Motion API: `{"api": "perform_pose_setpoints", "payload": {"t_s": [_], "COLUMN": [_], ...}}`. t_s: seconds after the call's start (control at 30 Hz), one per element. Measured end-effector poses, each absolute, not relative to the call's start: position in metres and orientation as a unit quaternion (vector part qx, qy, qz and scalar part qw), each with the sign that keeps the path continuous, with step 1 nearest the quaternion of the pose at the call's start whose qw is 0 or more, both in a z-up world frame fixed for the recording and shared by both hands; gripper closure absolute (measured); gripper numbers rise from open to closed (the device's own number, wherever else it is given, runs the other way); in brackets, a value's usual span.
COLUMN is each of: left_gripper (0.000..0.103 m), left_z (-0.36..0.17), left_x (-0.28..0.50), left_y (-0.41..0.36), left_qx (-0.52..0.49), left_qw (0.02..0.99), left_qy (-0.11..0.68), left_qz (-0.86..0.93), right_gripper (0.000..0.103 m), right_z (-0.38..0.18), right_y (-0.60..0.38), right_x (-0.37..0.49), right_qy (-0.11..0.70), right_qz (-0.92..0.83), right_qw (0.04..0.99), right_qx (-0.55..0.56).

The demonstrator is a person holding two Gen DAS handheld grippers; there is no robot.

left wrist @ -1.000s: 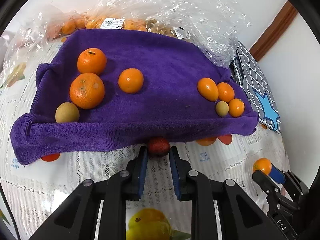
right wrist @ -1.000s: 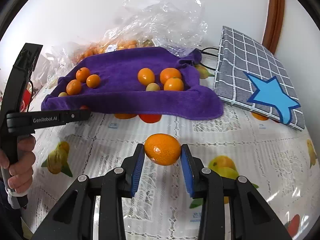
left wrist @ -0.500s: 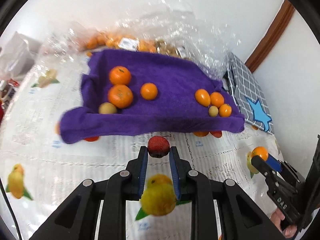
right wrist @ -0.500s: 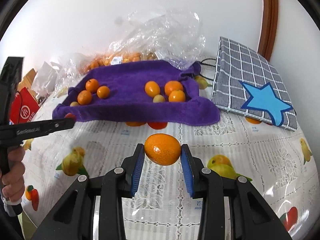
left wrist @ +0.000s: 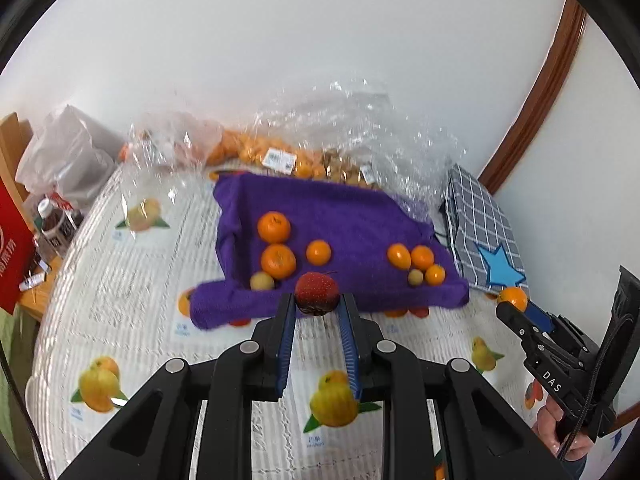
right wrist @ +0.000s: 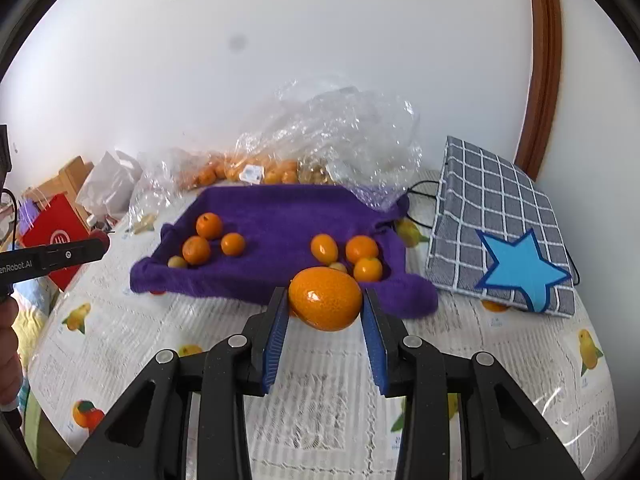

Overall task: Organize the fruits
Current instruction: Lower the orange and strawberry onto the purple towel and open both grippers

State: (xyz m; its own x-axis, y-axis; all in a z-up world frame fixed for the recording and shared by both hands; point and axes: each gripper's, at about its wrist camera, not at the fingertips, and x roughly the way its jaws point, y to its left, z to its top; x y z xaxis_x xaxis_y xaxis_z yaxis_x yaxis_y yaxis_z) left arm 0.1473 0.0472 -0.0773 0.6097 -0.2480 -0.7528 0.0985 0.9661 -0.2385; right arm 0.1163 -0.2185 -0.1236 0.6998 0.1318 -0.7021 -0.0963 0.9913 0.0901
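My left gripper (left wrist: pixel 317 298) is shut on a small dark red fruit (left wrist: pixel 317 292), held in the air in front of the purple towel (left wrist: pixel 340 216). My right gripper (right wrist: pixel 325 300) is shut on an orange mandarin (right wrist: pixel 326 298), also lifted above the table. On the towel lie two groups of fruit: three mandarins and a pale round fruit (left wrist: pixel 262 281) at the left, three small oranges and a pale one (left wrist: pixel 415 277) at the right. In the left wrist view the right gripper (left wrist: pixel 516 304) shows at the right edge with its mandarin.
Clear plastic bags of oranges (left wrist: pixel 280 156) lie behind the towel against the wall. A grey checked bag with a blue star (right wrist: pixel 504 232) leans at the right. A red box (right wrist: pixel 56 236), a bottle (left wrist: pixel 56 220) and clutter stand left. The tablecloth (right wrist: pixel 328 392) has fruit prints.
Both grippers have risen and drawn back from the towel with their fruit held; the towel looks smaller and farther, and more of the wall and table shows.
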Motion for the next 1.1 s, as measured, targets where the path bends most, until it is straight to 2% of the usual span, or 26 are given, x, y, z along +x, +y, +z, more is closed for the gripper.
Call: {"api": "perform_pose_setpoints", "payload": {"t_s": [0.43,1.1], "left_gripper": [0.081,0.081], "left_z": [-0.077,-0.148], "left_x": [0.204,0.313], "left_y": [0.062,0.014], "left_qx": [-0.091,-0.068], "left_qw": [0.894,0.860], "left_qy": [0.431,0.492], "left_qz": [-0.086,-0.112], "right_gripper": [0.067,0.067], "right_z": [-0.125,-0.201], "right_y": [-0.225,-0.232], "right_x": [0.165,0.292], "right_qy": [0.379,0.440], "right_qz": [0.057,0.081], "right_qw": [0.923,0.894], "right_qx": [0.023,0.004]}}
